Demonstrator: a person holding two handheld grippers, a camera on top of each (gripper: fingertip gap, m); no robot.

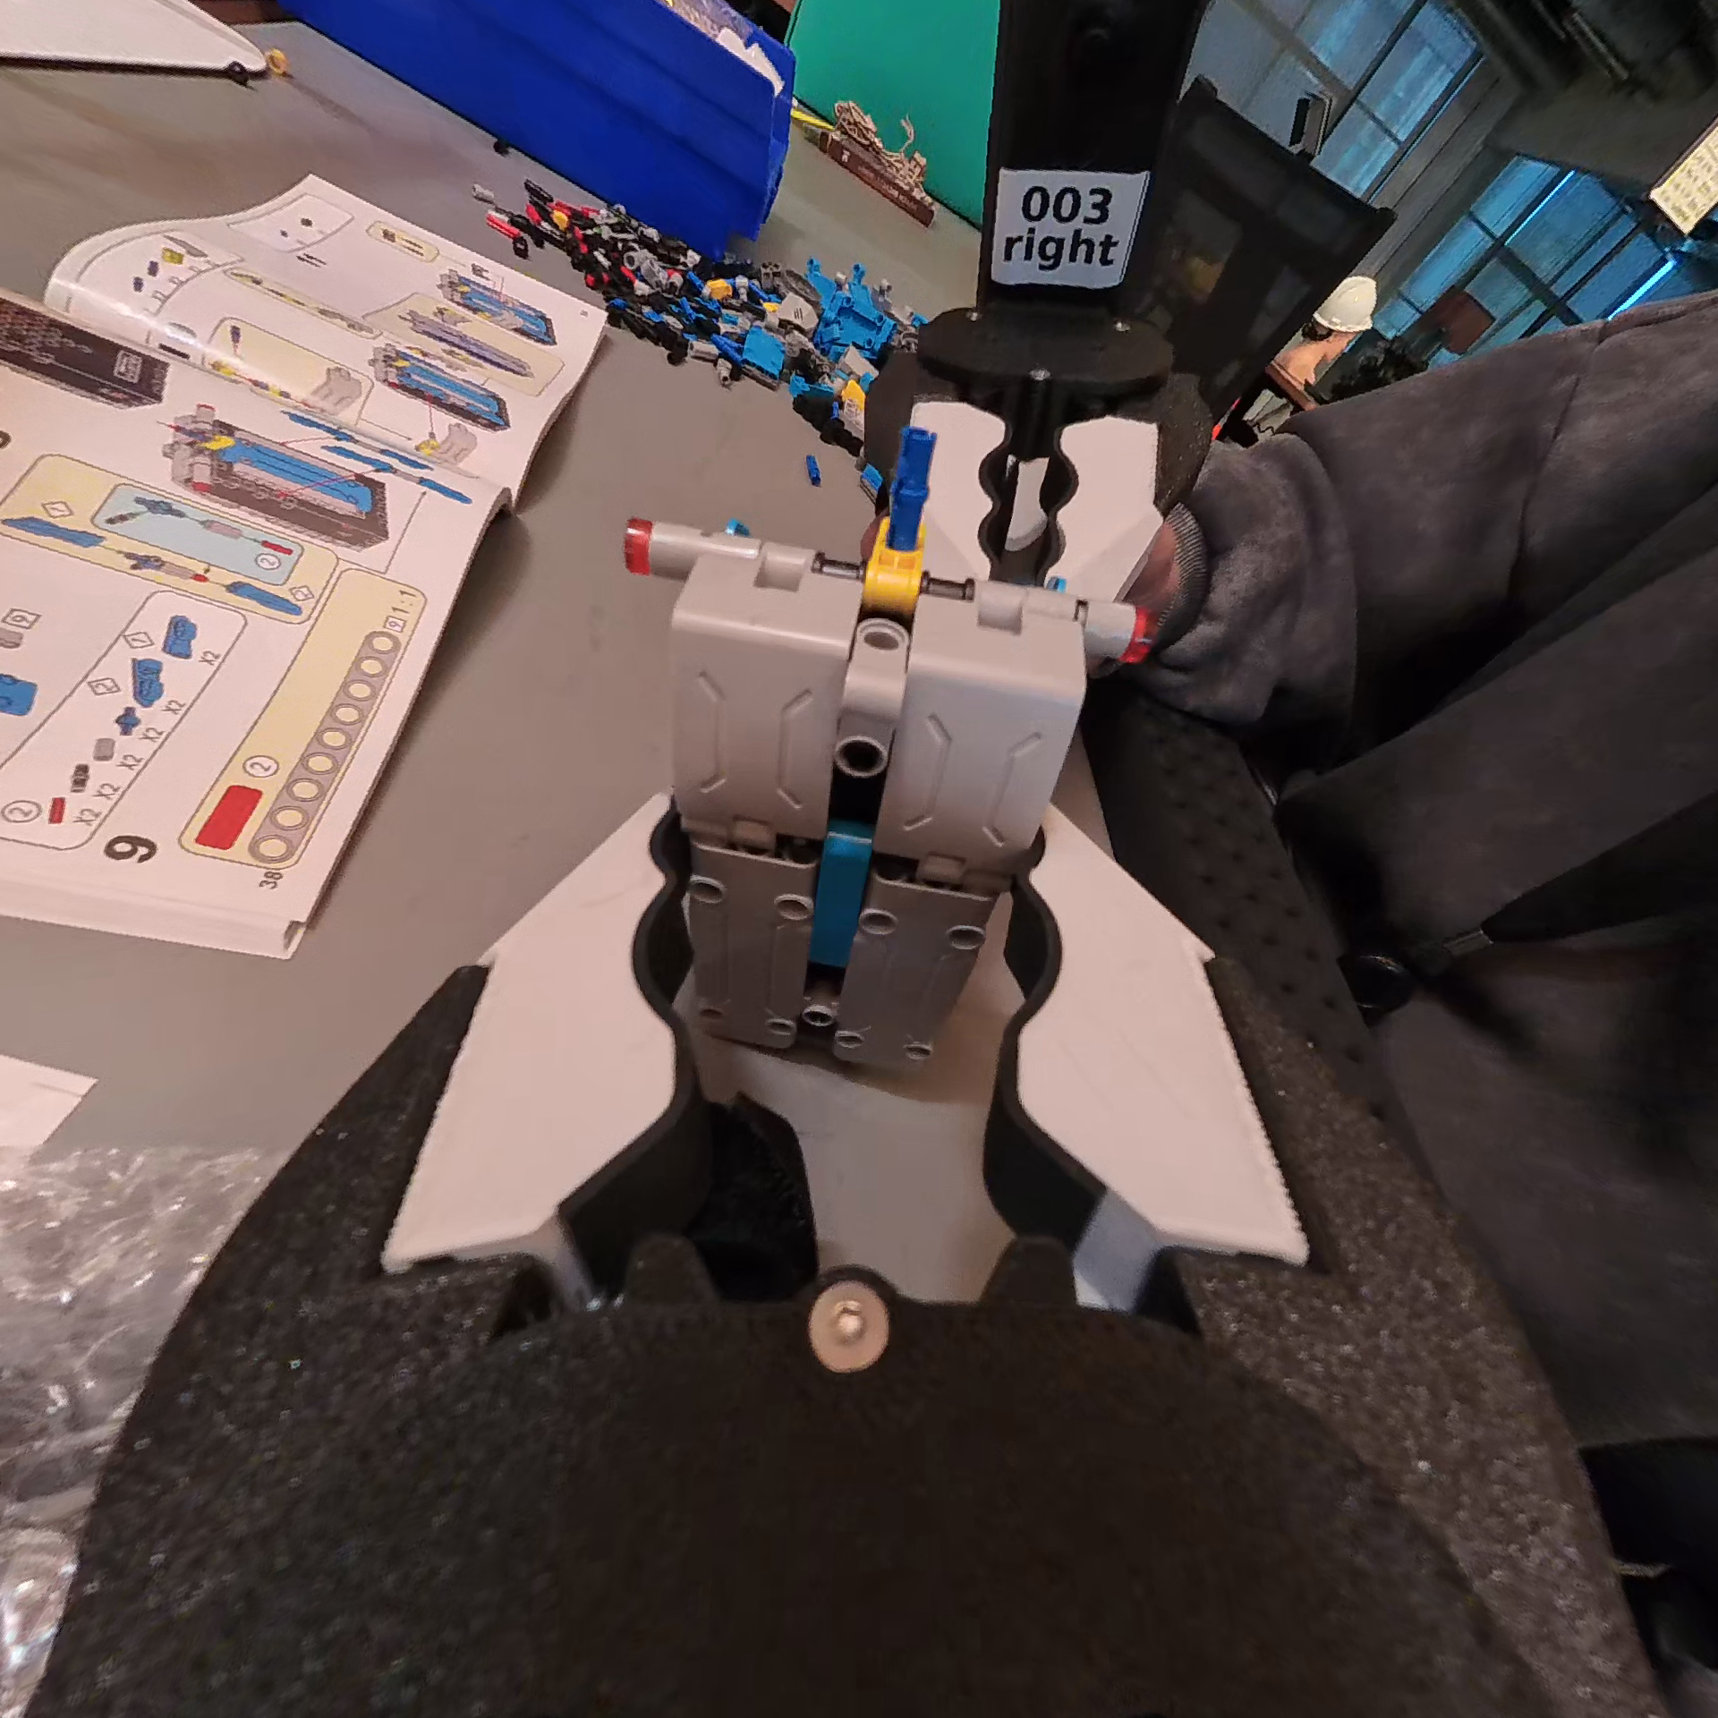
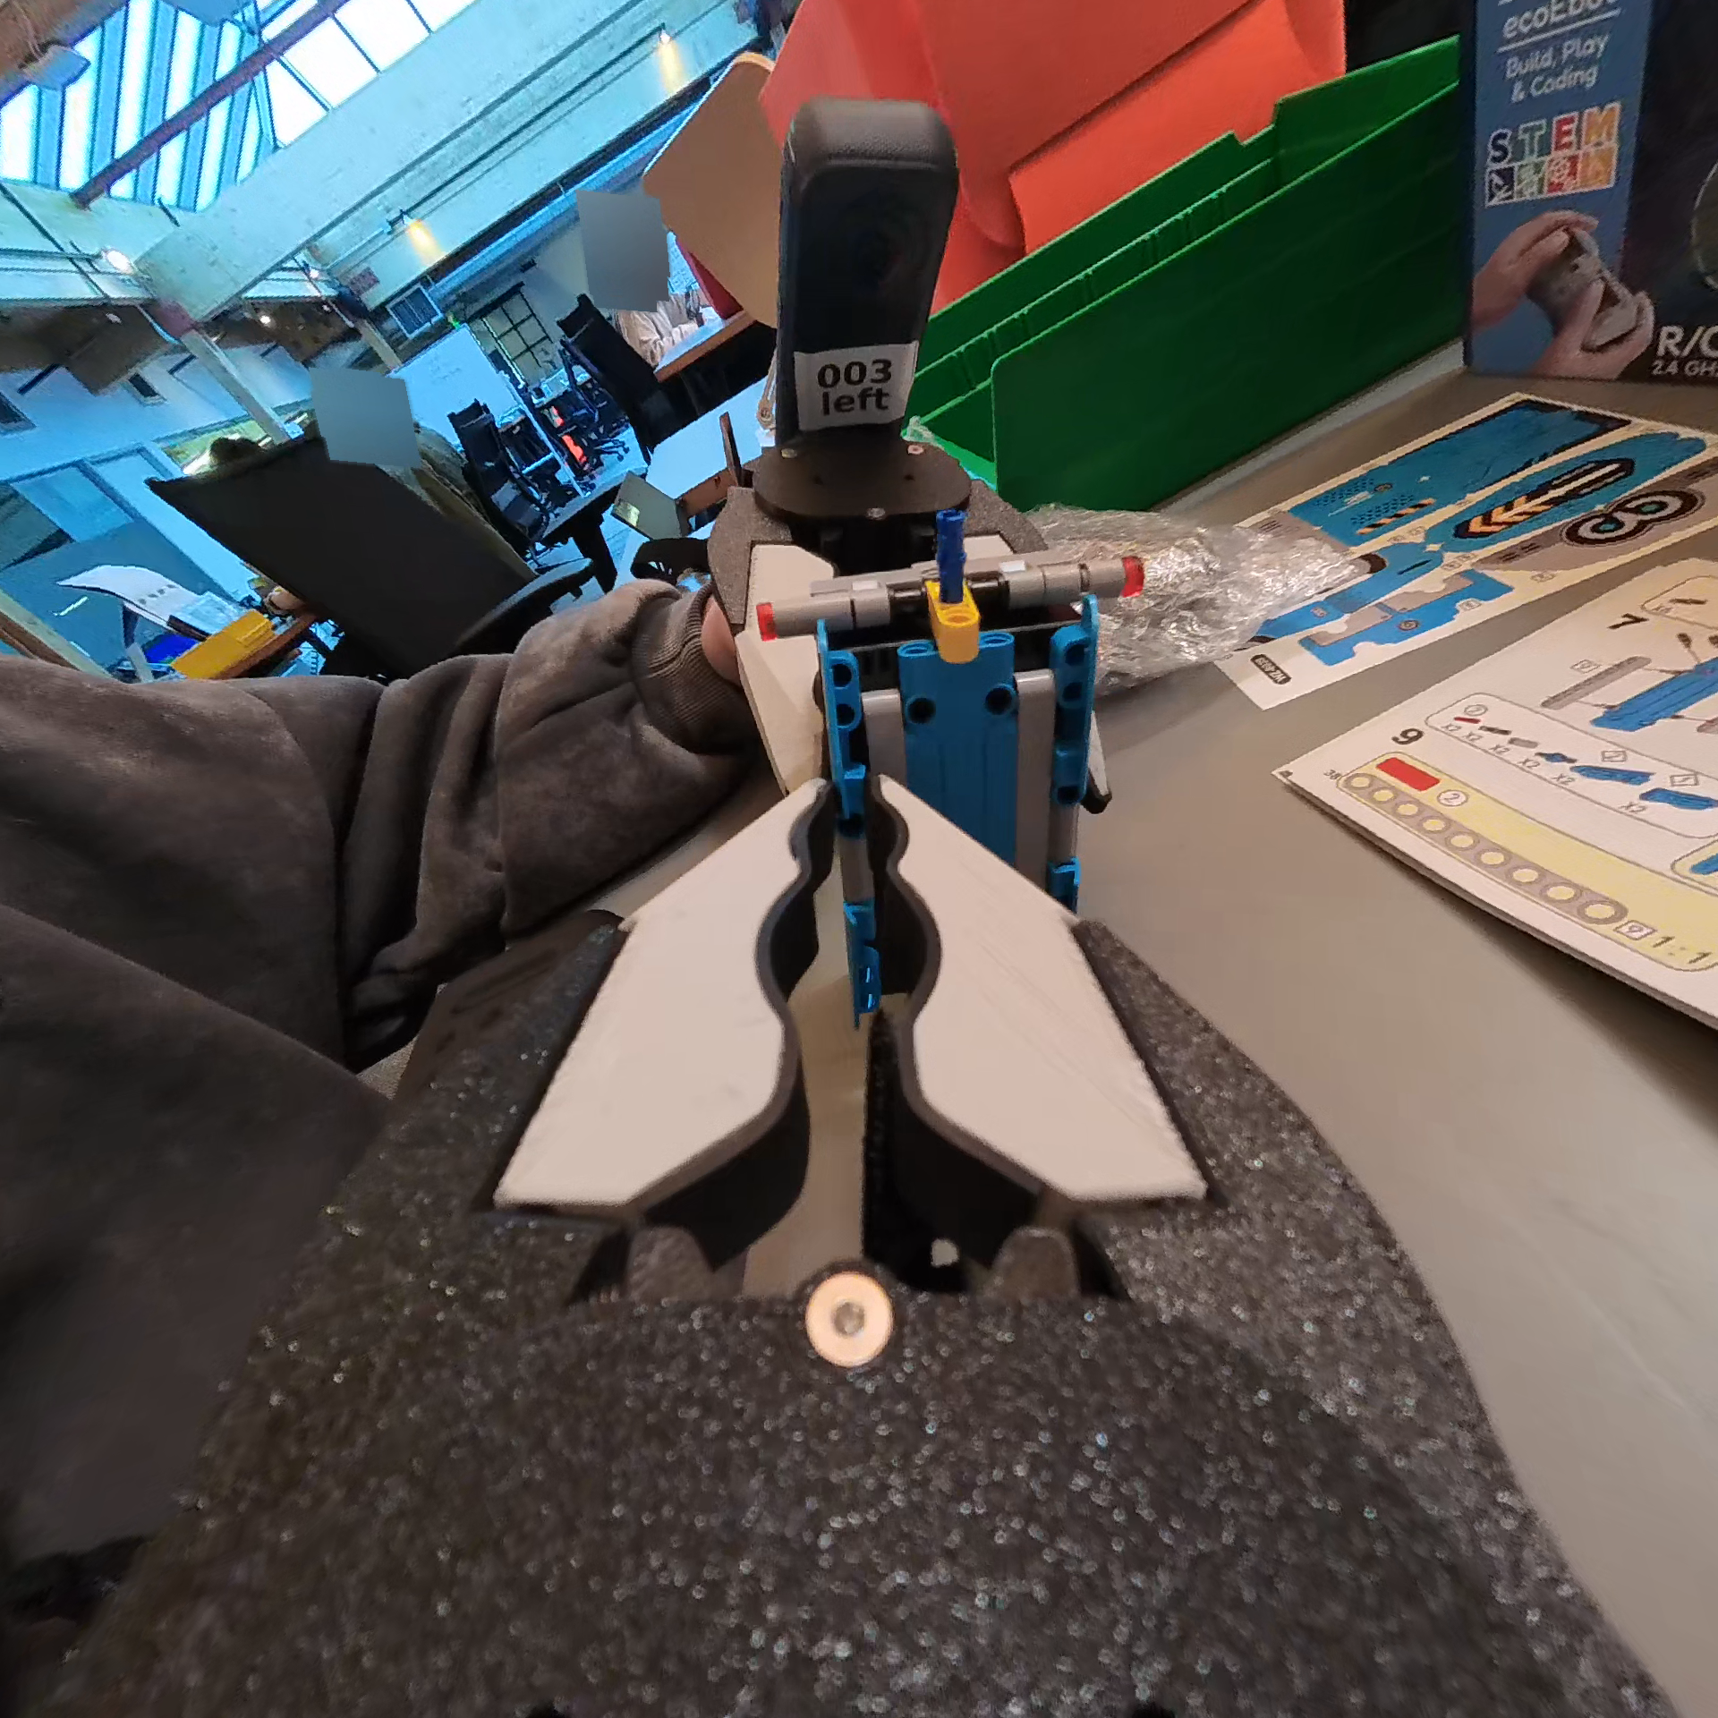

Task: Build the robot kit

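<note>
Left gripper (image 1: 841,916) clamps the grey-and-blue brick assembly (image 1: 874,744). Right gripper (image 2: 851,892) pinches its blue side beam (image 2: 853,837). Keep both grips square; the blue pin (image 1: 909,488) in the yellow connector (image 1: 894,569) stays unobstructed.

Printed stickers (image 1: 1062,226), booklet (image 1: 279,521), perhaps toy box (image 2: 1580,186)

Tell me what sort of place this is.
Probably a shared workshop or makerspace: a grey worktable carries an open illustrated building-kit instruction booklet, a heap of small blue, black and grey plastic building pieces, and a green plastic storage bin.
</note>
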